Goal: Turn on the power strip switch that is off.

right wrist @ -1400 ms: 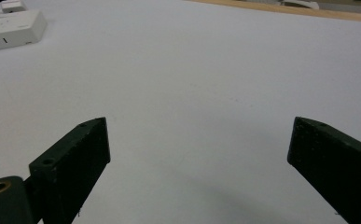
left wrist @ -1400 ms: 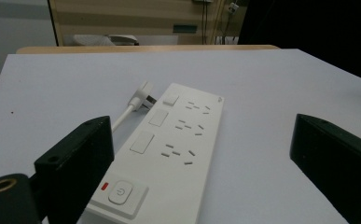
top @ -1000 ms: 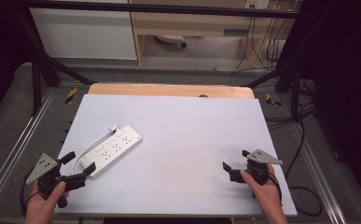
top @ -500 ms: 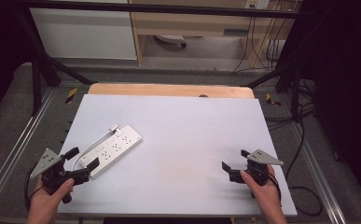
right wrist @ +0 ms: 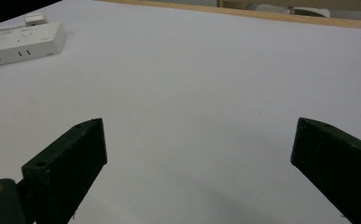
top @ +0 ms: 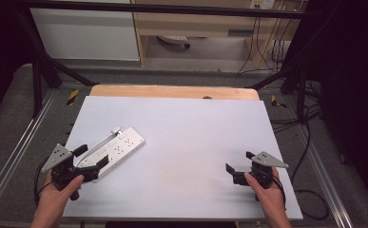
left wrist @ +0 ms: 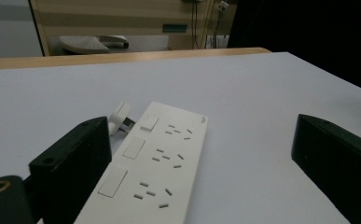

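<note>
Power strip [top: 115, 150]: white, flat on table [top: 196, 133], near-left, slanting away from person.
Risk: left gripper [top: 89, 159] jaws wide; one jaw overlaps strip's near end, could knock it askew or only catch a corner.
Fingers vs strip: strip runs beside left jaw, off-centre in the gap.
Right gripper [top: 238, 167]: spread wide, empty, well apart from strip.

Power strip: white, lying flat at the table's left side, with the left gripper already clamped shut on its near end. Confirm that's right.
Not clamped. The left gripper is open, its jaws spread wide at the near end of the power strip, as the left gripper view shows. The strip is white and lies flat at the table's left side.
</note>
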The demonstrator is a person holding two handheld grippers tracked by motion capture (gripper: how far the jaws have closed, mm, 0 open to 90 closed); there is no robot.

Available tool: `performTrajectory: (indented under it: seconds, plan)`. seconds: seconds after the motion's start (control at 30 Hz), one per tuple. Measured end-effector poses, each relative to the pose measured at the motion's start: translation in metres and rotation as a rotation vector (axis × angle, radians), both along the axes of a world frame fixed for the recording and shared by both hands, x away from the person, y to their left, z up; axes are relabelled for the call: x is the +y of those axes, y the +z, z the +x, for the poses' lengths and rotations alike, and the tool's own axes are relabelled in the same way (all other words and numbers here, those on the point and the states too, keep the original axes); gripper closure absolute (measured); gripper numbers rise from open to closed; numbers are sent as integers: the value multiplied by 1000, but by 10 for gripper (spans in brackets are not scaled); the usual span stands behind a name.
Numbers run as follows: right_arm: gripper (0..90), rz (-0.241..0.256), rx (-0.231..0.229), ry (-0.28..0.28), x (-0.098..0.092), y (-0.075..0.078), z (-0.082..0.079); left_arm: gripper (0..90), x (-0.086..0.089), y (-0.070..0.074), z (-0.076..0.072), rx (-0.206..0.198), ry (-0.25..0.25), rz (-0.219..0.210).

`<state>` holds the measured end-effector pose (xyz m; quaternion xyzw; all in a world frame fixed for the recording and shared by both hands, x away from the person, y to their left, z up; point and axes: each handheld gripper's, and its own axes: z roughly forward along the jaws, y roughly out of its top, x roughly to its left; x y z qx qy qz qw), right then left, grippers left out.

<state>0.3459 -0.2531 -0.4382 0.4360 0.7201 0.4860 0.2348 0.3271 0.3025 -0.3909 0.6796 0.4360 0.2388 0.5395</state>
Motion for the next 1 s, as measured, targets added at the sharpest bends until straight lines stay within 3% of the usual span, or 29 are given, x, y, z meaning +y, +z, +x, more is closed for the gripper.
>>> performTrajectory:
  seconds: [0.57,1.0]
  plan:
    - [26,26,9,4,-1,0,1,51,-17,12,25,4,-20,20]
    - [24,34,5,9,-2,1,0,48,-25,20,37,-2,-31,28]
